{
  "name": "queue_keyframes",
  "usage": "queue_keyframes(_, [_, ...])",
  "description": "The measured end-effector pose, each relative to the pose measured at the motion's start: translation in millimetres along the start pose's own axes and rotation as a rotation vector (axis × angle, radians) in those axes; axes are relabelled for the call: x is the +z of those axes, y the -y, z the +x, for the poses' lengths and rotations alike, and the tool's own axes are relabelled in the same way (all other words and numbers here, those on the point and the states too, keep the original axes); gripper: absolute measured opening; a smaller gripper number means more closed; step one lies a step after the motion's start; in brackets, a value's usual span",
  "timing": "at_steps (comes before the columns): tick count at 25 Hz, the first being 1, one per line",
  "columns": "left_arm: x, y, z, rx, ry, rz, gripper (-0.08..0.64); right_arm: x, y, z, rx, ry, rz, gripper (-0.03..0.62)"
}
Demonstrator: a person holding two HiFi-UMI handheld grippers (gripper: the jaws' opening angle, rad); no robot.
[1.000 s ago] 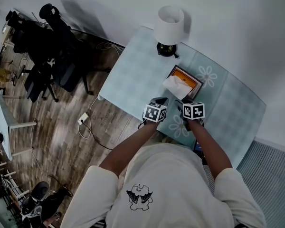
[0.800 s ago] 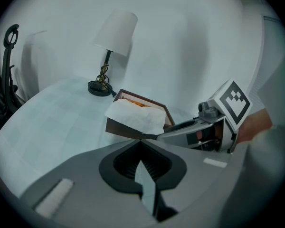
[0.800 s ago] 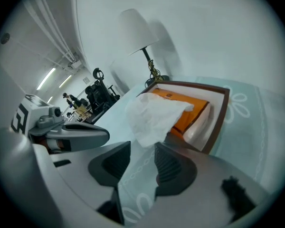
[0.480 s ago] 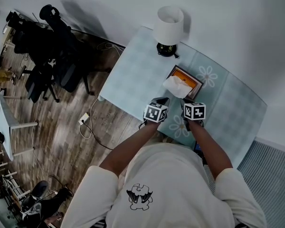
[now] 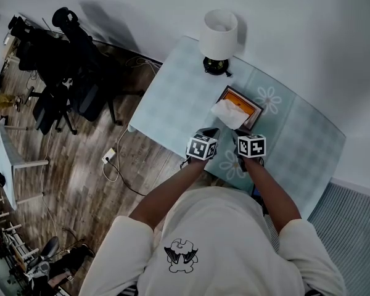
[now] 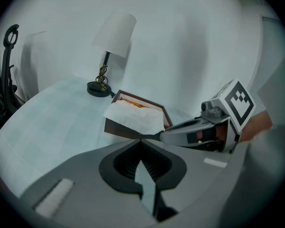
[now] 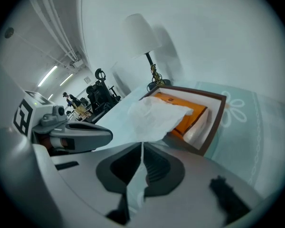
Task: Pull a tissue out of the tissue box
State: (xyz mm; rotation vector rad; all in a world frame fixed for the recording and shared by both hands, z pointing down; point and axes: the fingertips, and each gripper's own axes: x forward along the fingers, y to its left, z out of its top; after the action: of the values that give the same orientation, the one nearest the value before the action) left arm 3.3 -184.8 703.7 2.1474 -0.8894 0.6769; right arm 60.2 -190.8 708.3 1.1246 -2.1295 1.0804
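Tissue box (image 5: 256, 111): tissue (image 7: 156, 118) poking out; R gripper (image 7: 142, 145) clamped on it, was open 1 s ago; L gripper (image 6: 140, 137) closed, empty

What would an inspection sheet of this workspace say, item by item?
Surface: table, pale checked top with flower prints.
Job's things: box open, tissue standing out of it.
Clutter: lamp at the table's far edge; nothing else seen.
Grippers: right gripper shut on the tissue; left gripper shut, nothing seen in it.
Cables: cable and socket strip on the floor.
Surroundings: wood floor, chairs at left, white wall.
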Motion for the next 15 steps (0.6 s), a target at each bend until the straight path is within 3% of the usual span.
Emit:
queue_keyframes(2, [-1,0,-1,-0.001,0.000,-0.002,0.005,-3,-2,1,0.009,-0.006,0.003,0.022])
queue_keyframes(4, [-2,0,0,0.000,-0.002,0.000,0.005,-5,-4,2,0.025,-0.014,0.005,0.097])
queue_keyframes(10, [-4,-2,-1,0.002,-0.010,-0.002,0.005,1,0,3,0.016,0.004,0.020,0.126])
queue_keyframes(15, [-5,-3,-2,0.002,-0.008,-0.006,0.005,4,9,6,0.000,0.019,0.098,0.126])
